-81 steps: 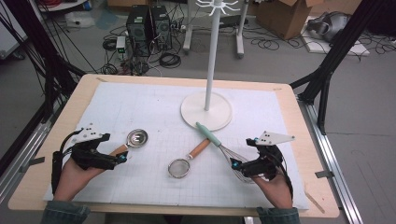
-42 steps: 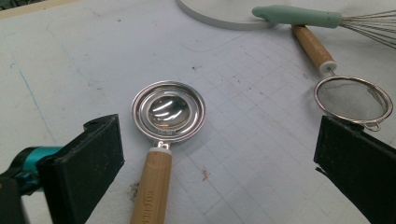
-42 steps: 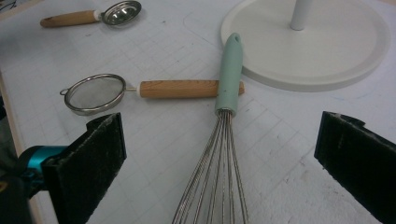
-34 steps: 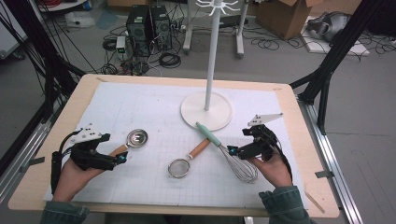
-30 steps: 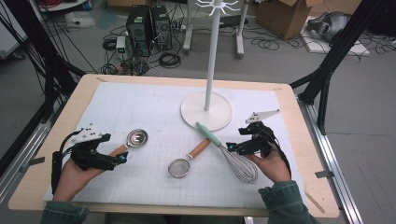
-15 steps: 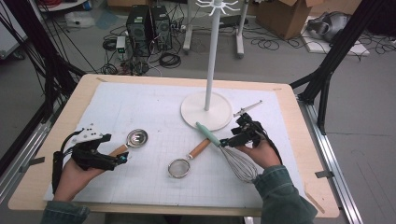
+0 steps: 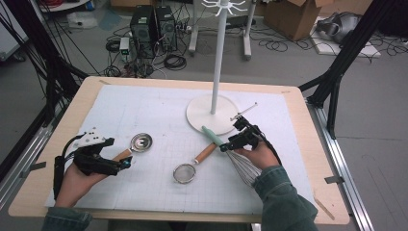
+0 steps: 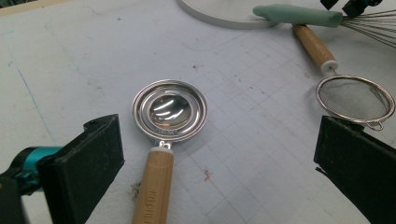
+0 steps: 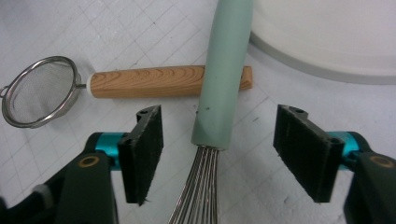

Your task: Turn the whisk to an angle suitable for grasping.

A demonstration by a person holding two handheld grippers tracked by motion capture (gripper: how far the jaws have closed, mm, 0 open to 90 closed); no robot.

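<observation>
**Right claw straddles the whisk on the white mat**

A pale wooden table (image 7: 308,144) carries a white gridded mat (image 7: 159,110), scuffed and dotted with small stains. Behind it the grey floor holds 2 black computer towers (image 7: 154,24), loose cables and a cardboard box (image 7: 288,14) at 1 o'clock. A white stand (image 7: 219,57) rises from a round base at the mat's 12 o'clock.

The whisk (image 9: 224,79) lies at 4 o'clock from that base, its mint handle crossing the wooden handle of a small sieve (image 7: 185,172). The right gripper (image 9: 217,149) sits over the whisk where handle meets wires; its jaws have just been closing, half wide, the whisk between them with a gap on both sides.

At 8 o'clock, the left gripper (image 8: 215,163) rests wide open around the wooden handle of a steel measuring spoon (image 8: 169,112), not touching it.
</observation>
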